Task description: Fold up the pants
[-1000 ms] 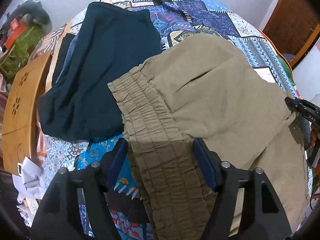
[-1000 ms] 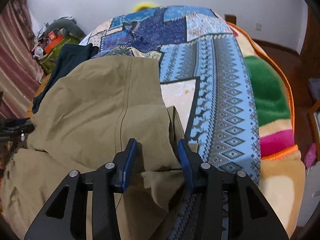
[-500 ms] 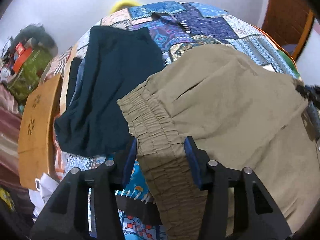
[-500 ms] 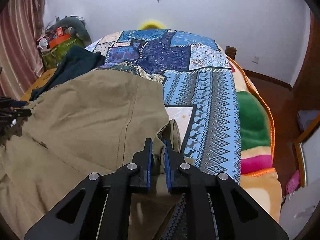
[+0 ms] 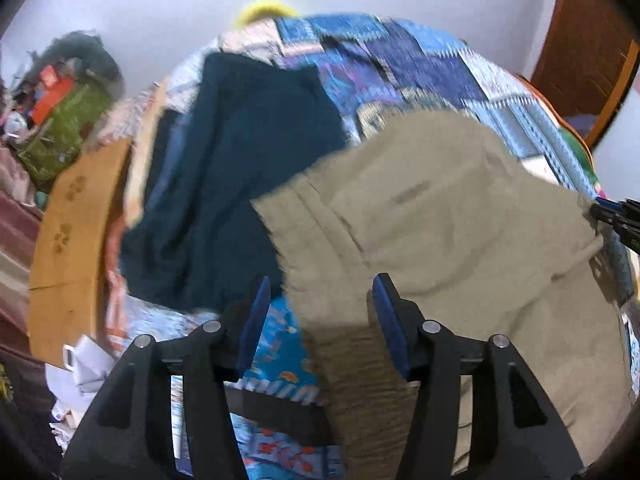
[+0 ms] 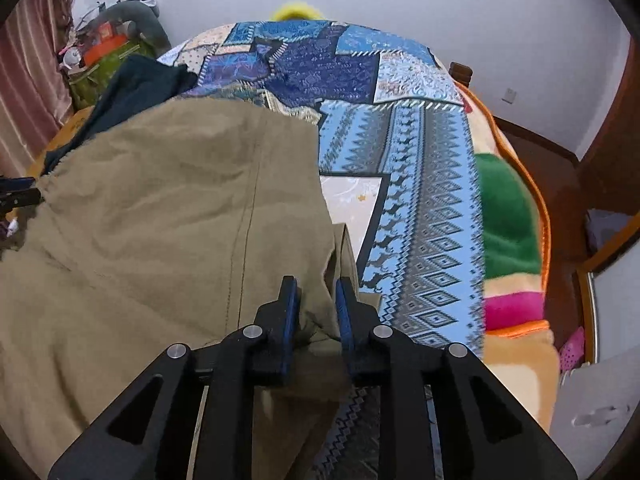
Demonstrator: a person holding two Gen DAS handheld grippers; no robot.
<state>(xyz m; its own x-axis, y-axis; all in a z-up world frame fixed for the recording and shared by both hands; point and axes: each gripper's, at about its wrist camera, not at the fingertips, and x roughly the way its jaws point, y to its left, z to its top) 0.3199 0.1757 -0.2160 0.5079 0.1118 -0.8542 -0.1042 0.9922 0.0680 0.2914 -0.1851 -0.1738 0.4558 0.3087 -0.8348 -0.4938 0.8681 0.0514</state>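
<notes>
Olive-khaki pants (image 5: pixel 440 220) lie folded over on the patterned blue bedspread (image 5: pixel 400 64); they also fill the left of the right wrist view (image 6: pixel 160 220). My left gripper (image 5: pixel 320 308) is open, its blue pads astride the elastic waistband edge, which hangs between them. My right gripper (image 6: pixel 318 300) is shut on the pants' right edge, a bunched fold pinched between its pads. The right gripper's tip shows at the right edge of the left wrist view (image 5: pixel 616 216).
A dark teal garment (image 5: pixel 232 176) lies on the bed left of the pants. A wooden board (image 5: pixel 68 240) and cluttered bags (image 5: pixel 60 120) are beyond the bed's left side. A green, pink and orange blanket (image 6: pixel 508 220) covers the bed's right edge.
Both grippers have lifted and tilted up, so the view is blurred. The left jaws have stayed apart around the waistband. The right jaws, shut half a second ago, now stand slightly wider on the fold.
</notes>
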